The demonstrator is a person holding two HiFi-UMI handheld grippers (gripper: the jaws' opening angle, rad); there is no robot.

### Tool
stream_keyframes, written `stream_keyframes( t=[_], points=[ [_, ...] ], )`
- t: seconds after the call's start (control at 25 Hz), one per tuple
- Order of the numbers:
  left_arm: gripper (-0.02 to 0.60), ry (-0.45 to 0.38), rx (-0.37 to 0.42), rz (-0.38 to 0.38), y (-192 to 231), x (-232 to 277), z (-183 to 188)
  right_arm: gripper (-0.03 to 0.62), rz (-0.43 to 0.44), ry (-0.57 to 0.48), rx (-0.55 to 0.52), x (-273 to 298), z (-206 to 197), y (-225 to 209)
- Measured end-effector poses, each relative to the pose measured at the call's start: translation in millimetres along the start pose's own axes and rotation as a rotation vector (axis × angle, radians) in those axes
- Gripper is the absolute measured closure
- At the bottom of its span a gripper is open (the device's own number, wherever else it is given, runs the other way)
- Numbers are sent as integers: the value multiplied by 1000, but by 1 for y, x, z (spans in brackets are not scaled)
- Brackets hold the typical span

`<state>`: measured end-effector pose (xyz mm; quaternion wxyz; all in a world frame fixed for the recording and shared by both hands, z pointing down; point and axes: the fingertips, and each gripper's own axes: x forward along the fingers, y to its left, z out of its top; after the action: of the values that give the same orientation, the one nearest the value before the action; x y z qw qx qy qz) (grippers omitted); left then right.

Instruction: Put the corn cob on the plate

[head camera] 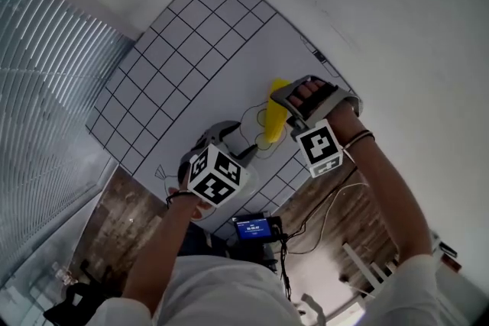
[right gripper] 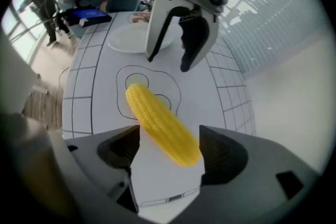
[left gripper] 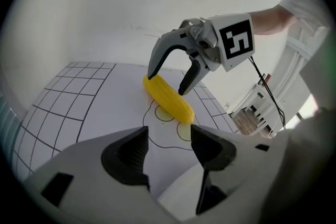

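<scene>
Right tongs [right gripper: 170, 139] fill the bottom of their own view. The jaws are spread really wide, and the corn cob [right gripper: 163, 123] has its near end in the gap between them. Neither pad looks like it's pressing on it, so I'd call that open, not a grip. From the left tongs' side you can see those same jaws pointing steeply down and straddling one end of the cob, with one fingertip right at its tip.

Left tongs [left gripper: 170, 145] are open too, with nothing between the pads but bare paper. They hover facing the right tongs, and the cob sits between the two.

Cob itself lies slanted across a hand-drawn outline [right gripper: 152, 78] with two small circles in it. That's drawn on a gridded sheet [head camera: 176, 50] spread over the white counter [right gripper: 283, 92]. So it's not on the plate [right gripper: 126, 39]. That plate is white and sits on the far side of the left tongs from the right tongs, near the sheet's edge and well apart from the cob.
</scene>
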<state>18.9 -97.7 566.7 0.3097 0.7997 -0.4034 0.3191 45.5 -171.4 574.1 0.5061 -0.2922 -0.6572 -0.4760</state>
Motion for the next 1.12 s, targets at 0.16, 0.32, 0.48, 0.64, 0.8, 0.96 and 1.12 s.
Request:
stream_keyframes(
  t=[0.16, 0.32, 0.48, 0.64, 0.8, 0.96, 1.12],
  points=[
    [330, -23, -34, 3, -1, -3, 3, 237, 98, 3, -150, 24, 4, 11],
    [330, -21, -46, 18, 3, -6, -3, 237, 90, -10, -58, 26, 3, 3],
    [330, -60, -76, 0, 3, -11, -2, 312, 26, -27, 68, 23, -1, 1],
    [332, -65, -96, -11, 3, -14, -1, 318, 90, 43, 161, 19, -5, 9],
    [336, -66, -98, 6, 11, -18, -4, 307, 109, 80, 197, 23, -8, 10],
    [336, -72, -123, 5, 12, -20, -10, 306, 81, 73, 186, 26, -6, 11],
    [336, -70, -109, 5, 5, -25, -11, 326, 55, 85, 196, 24, -7, 14]
  ],
)
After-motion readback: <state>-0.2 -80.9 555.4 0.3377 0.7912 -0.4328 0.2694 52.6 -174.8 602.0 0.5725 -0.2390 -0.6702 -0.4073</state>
